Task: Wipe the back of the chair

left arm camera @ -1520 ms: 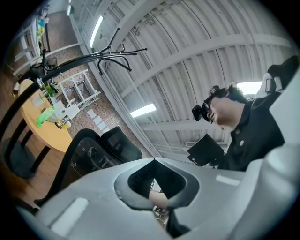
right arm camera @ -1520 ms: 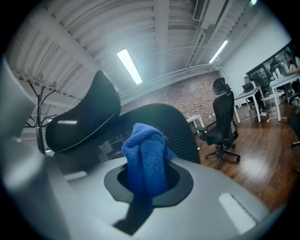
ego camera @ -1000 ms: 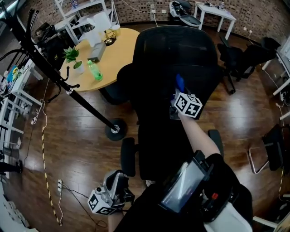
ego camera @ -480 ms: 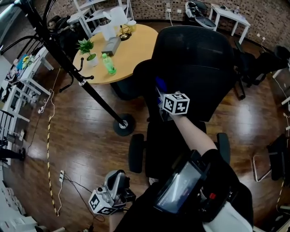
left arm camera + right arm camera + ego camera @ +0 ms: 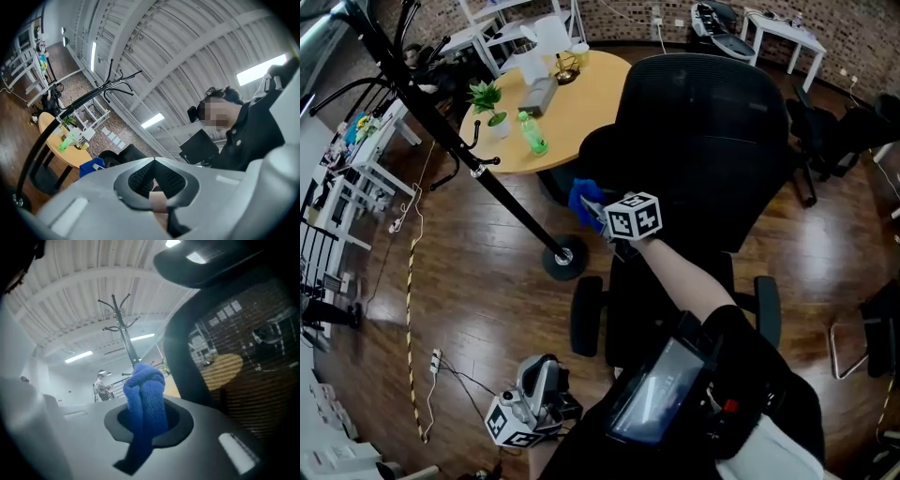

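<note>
Above a dark wood floor, the right tongs clamp a blue cloth beside the black chair back; the left tongs hang low, closed together, empty.

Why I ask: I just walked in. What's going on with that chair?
A person is holding a two-jaw gripper in each hand to wipe a black office chair. The right gripper is shut on a bunched blue cloth, held at the left edge of the chair's backrest; whether the cloth touches it isn't clear. The left gripper hangs low at the person's side, jaws together on nothing.
</note>
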`<state>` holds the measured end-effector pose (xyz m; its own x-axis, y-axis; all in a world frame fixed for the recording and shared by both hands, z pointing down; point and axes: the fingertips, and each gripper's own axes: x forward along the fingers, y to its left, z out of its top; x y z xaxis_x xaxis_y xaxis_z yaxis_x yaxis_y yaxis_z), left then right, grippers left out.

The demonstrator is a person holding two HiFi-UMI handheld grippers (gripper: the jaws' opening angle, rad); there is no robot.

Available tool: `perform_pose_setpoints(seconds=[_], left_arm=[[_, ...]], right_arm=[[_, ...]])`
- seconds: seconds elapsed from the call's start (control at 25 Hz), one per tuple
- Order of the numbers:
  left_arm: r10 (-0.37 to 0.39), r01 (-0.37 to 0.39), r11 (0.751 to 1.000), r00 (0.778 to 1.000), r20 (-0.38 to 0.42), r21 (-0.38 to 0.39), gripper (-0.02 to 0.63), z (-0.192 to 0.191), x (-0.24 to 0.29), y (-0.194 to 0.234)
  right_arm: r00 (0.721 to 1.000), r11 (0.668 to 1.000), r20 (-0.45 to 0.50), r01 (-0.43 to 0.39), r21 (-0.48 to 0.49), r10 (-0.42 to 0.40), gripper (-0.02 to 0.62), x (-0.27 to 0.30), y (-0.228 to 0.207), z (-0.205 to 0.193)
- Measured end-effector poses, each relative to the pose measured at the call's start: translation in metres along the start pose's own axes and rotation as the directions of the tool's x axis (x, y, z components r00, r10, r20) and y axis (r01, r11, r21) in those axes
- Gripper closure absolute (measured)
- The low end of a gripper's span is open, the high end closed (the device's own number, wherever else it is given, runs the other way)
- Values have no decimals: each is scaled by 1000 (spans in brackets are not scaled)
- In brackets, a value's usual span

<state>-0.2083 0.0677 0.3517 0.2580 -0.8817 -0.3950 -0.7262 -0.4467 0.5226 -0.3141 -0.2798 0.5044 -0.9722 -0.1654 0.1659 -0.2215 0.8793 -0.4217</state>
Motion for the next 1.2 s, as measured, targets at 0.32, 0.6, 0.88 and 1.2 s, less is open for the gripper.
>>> perform_pose_setpoints(seconds=[0.32, 0.6, 0.88, 1.2], left_arm=[[-46, 44, 998, 996, -72, -33, 603, -26, 28, -2], [-158, 145, 985, 977, -142, -93, 603, -59, 69, -13], [-267, 241, 959, 944, -196, -149, 603, -87, 102, -29], [-326, 290, 939, 921, -214, -185, 603, -103, 117, -39]], right_arm=[[967, 966, -10, 256, 27, -256, 565, -70, -100, -37], [923, 923, 69, 371, 99, -379, 565, -170, -159, -34], [839, 841, 115, 508, 188, -532, 565, -282, -217, -33], [681, 679, 96, 686, 262, -725, 565, -395, -270, -42]])
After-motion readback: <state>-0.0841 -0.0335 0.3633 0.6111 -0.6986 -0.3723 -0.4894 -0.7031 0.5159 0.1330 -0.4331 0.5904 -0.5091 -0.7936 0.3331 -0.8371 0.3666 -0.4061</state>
